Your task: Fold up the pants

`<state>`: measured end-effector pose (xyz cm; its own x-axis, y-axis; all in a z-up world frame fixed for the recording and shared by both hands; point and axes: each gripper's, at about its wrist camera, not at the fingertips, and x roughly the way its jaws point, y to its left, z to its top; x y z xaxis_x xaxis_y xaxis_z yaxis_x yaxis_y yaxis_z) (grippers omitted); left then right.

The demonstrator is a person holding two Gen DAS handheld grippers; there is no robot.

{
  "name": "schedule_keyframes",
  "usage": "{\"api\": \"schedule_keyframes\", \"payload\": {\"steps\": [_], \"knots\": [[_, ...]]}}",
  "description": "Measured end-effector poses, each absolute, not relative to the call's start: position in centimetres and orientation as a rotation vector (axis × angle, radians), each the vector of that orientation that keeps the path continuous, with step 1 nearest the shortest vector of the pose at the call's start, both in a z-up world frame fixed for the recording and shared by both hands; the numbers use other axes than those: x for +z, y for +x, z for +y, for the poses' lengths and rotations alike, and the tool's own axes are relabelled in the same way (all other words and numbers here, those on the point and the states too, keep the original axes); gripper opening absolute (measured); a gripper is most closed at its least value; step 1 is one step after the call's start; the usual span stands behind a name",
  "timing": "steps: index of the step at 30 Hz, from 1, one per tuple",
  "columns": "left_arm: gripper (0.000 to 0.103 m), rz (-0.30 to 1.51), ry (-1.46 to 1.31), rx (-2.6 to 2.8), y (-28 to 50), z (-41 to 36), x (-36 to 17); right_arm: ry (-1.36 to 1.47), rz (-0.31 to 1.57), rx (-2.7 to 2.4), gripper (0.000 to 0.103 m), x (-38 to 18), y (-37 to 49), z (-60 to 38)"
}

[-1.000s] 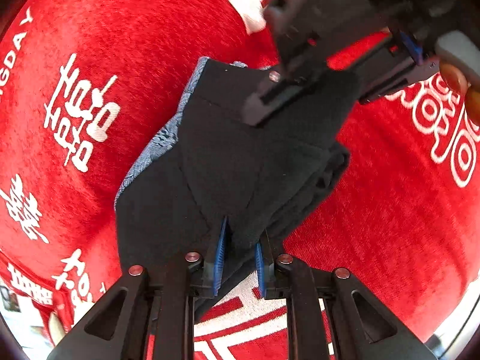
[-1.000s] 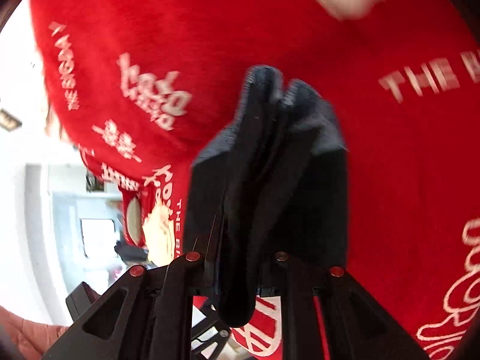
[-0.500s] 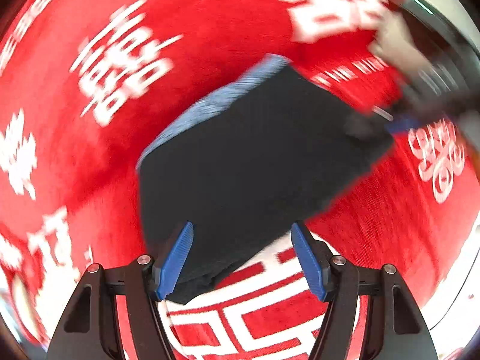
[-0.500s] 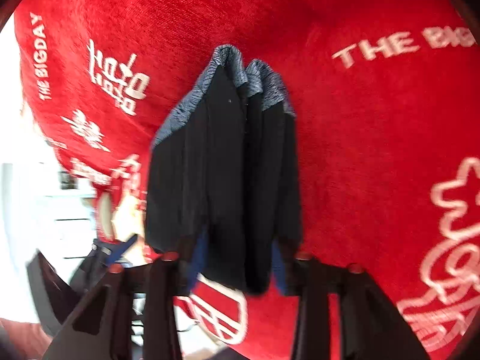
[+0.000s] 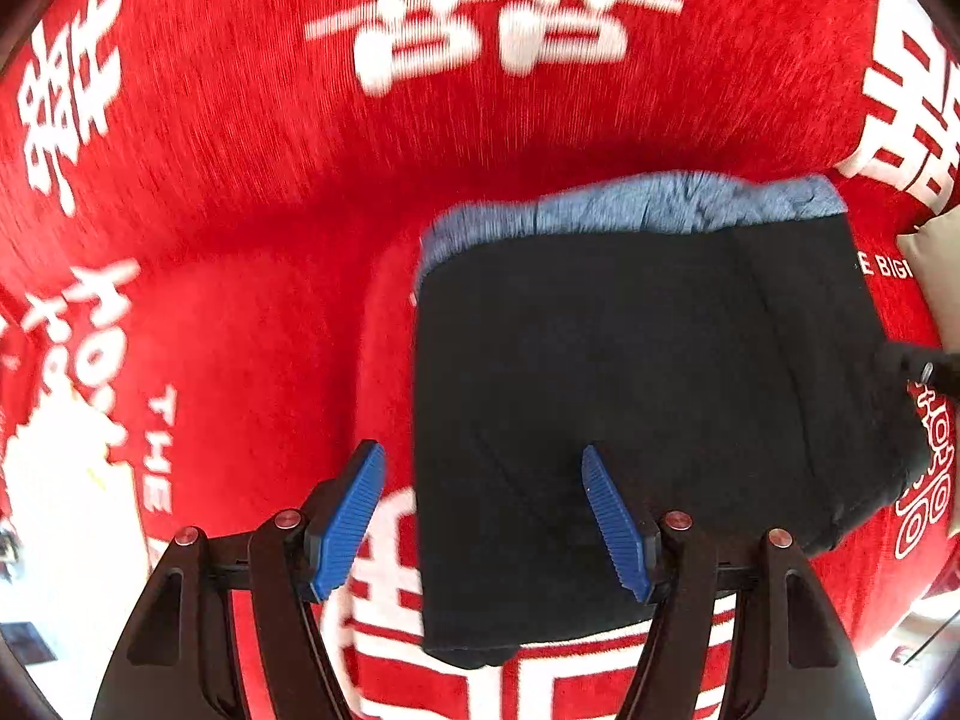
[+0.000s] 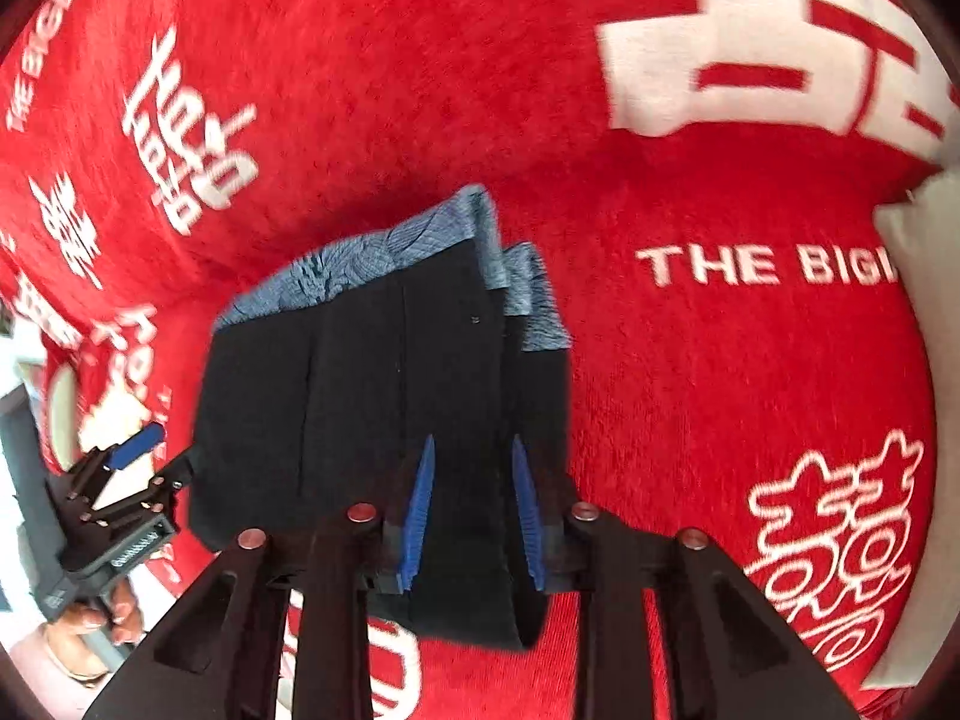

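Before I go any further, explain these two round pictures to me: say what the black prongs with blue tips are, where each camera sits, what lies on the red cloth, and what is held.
There is no robot. A person holds a two-finger gripper in each hand, and a fisheye camera on each one looks along its fingers.

One picture comes from the left gripper. Its blue pads stand apart above the pants, gripping nothing.

The other comes from the right gripper. Its jaws have just been closing, and its pads now pinch a fold of the pants. At the left edge of this view you see the left gripper in the person's hand.

The pants are dark with a blue-grey waistband, folded into a compact stack on a red cloth with white lettering.
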<state>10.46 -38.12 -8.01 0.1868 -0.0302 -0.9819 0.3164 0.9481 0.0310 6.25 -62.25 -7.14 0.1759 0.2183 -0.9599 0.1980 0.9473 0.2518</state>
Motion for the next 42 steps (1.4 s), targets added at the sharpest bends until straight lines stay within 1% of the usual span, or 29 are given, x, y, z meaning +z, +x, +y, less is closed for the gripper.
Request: {"api": "schedule_keyframes", "payload": {"steps": [2,4,18,20,22,24,25,26,28,29,32,33,37,42], "knots": [[0.069,1.375,0.230,-0.255,10.0,-38.0,-8.6,0.207,1.454,-0.006,0.028,-8.3,5.5,-60.3],[0.069,1.368,0.214,-0.255,9.6,-38.0,-8.8,0.128,1.447,-0.027,0.029,-8.5,4.7,-59.2],[0.069,1.371,0.229,-0.245,9.9,-38.4,-8.8,0.093,1.436,-0.088,0.030,-8.2,4.7,-58.0],[0.069,1.368,0.231,-0.242,9.8,-38.5,-8.8,0.032,1.430,-0.101,0.033,-8.0,4.5,-57.3],[0.069,1.364,0.231,-0.238,9.6,-38.7,-8.5,-0.021,1.423,-0.114,0.039,-7.8,4.7,-56.1],[0.069,1.362,0.231,-0.235,9.6,-38.8,-8.4,-0.046,1.416,-0.124,0.042,-7.6,4.7,-55.8],[0.069,1.362,0.228,-0.233,9.6,-38.8,-8.3,-0.056,1.413,-0.134,0.047,-7.4,4.6,-55.7],[0.069,1.361,0.227,-0.232,9.6,-38.8,-8.2,-0.064,1.410,-0.143,0.050,-7.2,4.6,-55.7],[0.069,1.360,0.224,-0.233,9.5,-38.8,-7.9,-0.070,1.401,-0.156,0.064,-6.7,4.4,-55.9],[0.069,1.358,0.223,-0.234,9.4,-38.7,-7.8,-0.081,1.396,-0.170,0.066,-6.5,4.3,-55.8],[0.069,1.359,0.226,-0.236,9.1,-38.8,-7.4,-0.043,1.386,-0.157,0.078,-5.7,4.4,-56.2],[0.069,1.360,0.226,-0.235,9.0,-38.7,-7.3,-0.022,1.384,-0.151,0.080,-5.5,4.4,-56.1],[0.069,1.359,0.217,-0.227,8.6,-38.4,-6.7,0.017,1.353,-0.150,0.081,-4.5,4.3,-55.9],[0.069,1.347,0.205,-0.211,8.4,-37.7,-5.9,0.081,1.318,-0.143,0.084,-3.1,4.4,-55.4]]}}
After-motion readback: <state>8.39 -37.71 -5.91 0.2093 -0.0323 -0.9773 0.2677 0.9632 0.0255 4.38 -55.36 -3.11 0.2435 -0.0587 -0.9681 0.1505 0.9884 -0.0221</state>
